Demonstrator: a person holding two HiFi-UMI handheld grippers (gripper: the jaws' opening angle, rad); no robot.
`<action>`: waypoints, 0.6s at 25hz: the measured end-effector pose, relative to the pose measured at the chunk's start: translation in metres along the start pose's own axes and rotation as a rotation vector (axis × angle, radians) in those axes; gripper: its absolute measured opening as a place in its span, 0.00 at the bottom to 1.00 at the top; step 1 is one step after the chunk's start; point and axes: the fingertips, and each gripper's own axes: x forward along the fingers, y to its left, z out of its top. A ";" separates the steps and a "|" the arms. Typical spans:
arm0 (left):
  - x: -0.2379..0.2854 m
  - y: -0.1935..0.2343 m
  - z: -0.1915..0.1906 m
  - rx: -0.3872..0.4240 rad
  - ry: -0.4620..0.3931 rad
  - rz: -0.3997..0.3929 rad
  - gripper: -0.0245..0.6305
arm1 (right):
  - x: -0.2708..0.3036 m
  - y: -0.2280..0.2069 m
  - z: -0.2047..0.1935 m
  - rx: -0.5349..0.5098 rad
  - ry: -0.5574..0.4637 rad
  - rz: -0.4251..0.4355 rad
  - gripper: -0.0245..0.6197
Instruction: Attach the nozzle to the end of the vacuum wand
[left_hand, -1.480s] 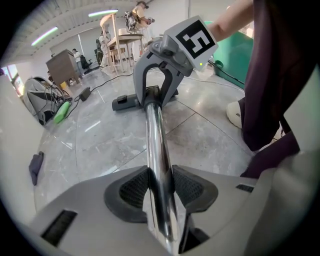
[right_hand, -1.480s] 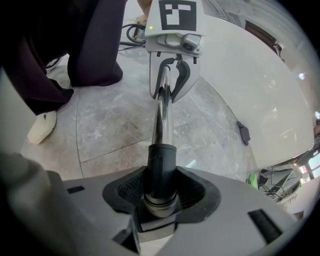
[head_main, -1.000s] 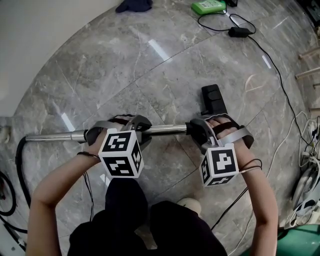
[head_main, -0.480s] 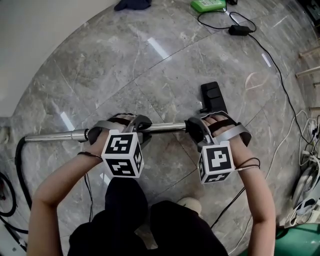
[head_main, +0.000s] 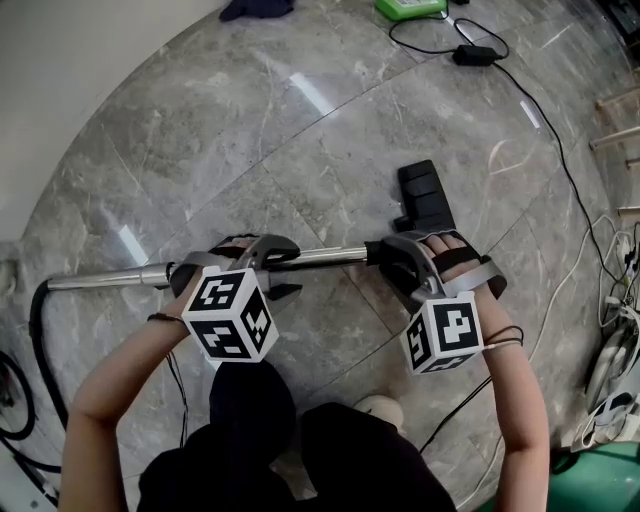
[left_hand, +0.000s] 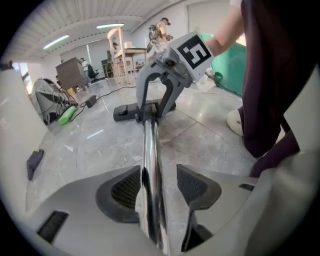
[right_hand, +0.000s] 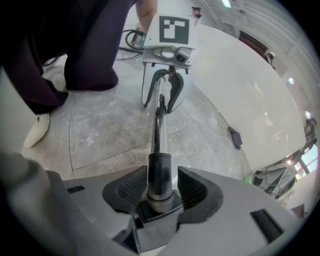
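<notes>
left gripper (left_hand: 159, 187): jaws just been opening; wand (left_hand: 150, 142) lies loose between them, one pad clear | right gripper (right_hand: 161, 187): clamped on nozzle (head_main: 425, 200) by its neck, between the pads | risk: unsupported wand could sag; a half-seated joint might then pull apart

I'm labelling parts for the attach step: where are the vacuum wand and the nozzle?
vacuum wand (head_main: 100, 278), head view, on the bare chrome tube near its left end.
nozzle (head_main: 425, 197), head view, on the flat black floor head.
</notes>
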 end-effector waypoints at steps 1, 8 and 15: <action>-0.005 0.001 0.004 -0.041 -0.038 -0.005 0.36 | -0.005 -0.002 0.002 0.050 -0.028 -0.004 0.32; -0.039 0.024 0.030 -0.267 -0.304 0.052 0.36 | -0.043 -0.040 0.002 0.562 -0.277 -0.151 0.32; -0.051 0.052 0.049 -0.366 -0.483 0.152 0.07 | -0.066 -0.065 -0.036 1.172 -0.548 -0.458 0.10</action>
